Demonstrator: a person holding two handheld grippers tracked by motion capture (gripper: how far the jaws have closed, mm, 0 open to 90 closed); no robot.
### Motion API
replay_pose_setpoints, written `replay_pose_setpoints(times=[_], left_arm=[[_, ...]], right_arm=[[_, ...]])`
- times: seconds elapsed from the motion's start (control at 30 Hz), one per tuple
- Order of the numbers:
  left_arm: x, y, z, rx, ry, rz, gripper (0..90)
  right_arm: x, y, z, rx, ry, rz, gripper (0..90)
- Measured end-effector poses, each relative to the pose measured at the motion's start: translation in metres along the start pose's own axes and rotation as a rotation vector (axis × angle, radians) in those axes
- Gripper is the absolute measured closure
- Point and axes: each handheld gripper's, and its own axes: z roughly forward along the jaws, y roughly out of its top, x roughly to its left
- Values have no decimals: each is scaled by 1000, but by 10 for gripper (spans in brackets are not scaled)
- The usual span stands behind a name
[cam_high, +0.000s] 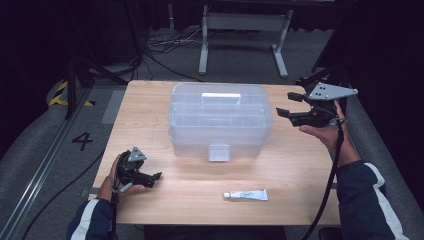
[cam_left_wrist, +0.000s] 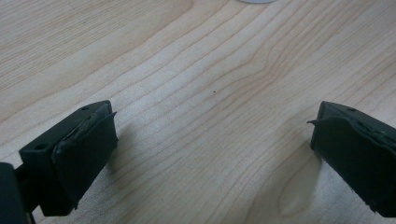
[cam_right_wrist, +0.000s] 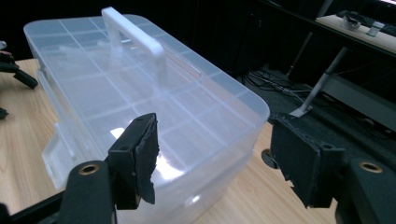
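Plastic box (cam_high: 220, 120) sits near the middle of the table (cam_high: 150, 115), toward the far edge, with its front latch (cam_high: 219, 152) facing you. It is a clear, frosted organiser, rounded at the corners, with a grid of dividers showing through the lid and a white handle (cam_right_wrist: 135, 39) lying along the top. It looks empty, though the frosted walls make that hard to be sure of, so expect it to be light and to slide on the smooth wood if you push it sideways. The walls are thin and stiff and would likely flex under a hard squeeze. Your best holds are the handle for lifting and the latch tab for opening; the slick lid gives the pads little to bite on.

Your right gripper (cam_high: 292, 106) hovers off the box's right end, raised above the table, jaws spread wide with nothing between them. Your left gripper (cam_high: 150, 176) rests low by the near left corner, jaws also spread and empty over bare wood. A small white tube (cam_high: 245, 195) lies near the front edge, well apart from the box.
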Motion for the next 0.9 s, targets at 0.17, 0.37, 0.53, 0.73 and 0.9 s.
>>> replay_pose_setpoints(times=[0.17, 0.37, 0.53, 0.73, 0.9], left_arm=[[0, 0, 0, 0, -2, -3, 7], [0, 0, 0, 0, 0, 0, 7], [0, 0, 0, 1, 0, 0, 7], [0, 0, 0, 1, -2, -3, 7], [0, 0, 0, 0, 0, -1, 7]], right_arm=[[6, 9, 19, 30, 9, -20, 329], [12, 16, 38, 45, 36, -27, 352], [20, 24, 58, 75, 63, -45, 375], [24, 29, 76, 94, 85, -46, 404], [24, 33, 89, 95, 108, -36, 448]])
